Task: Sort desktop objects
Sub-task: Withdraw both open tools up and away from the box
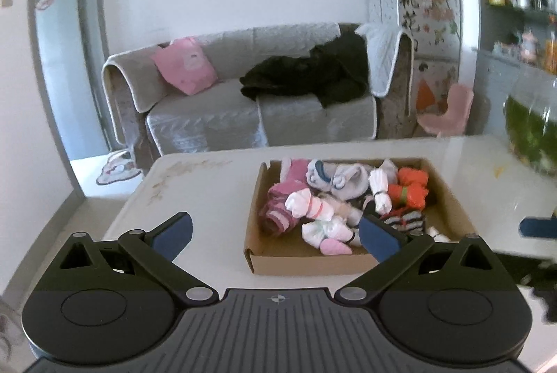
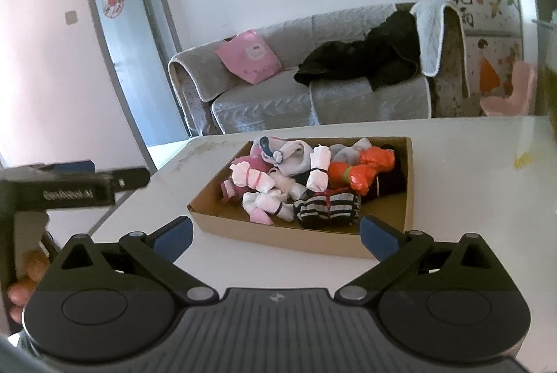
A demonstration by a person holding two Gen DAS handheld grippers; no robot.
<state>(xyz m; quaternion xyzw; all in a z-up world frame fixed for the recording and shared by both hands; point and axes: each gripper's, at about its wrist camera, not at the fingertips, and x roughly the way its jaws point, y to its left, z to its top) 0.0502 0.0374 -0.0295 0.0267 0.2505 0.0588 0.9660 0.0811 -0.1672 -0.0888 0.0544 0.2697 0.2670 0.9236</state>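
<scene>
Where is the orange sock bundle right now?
The orange sock bundle lies in the cardboard box toward its far right, beside a white sock roll and behind the black-and-grey striped socks.

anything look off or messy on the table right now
Small things only: a yellow smear on the white table right of the cardboard box, and brownish stains near its far left corner. The sock bundles sit inside the box.

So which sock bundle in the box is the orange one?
The orange bundle with a green band, toward the cardboard box's far right, beside the white bundle; the others are pink, white, grey or striped.
</scene>
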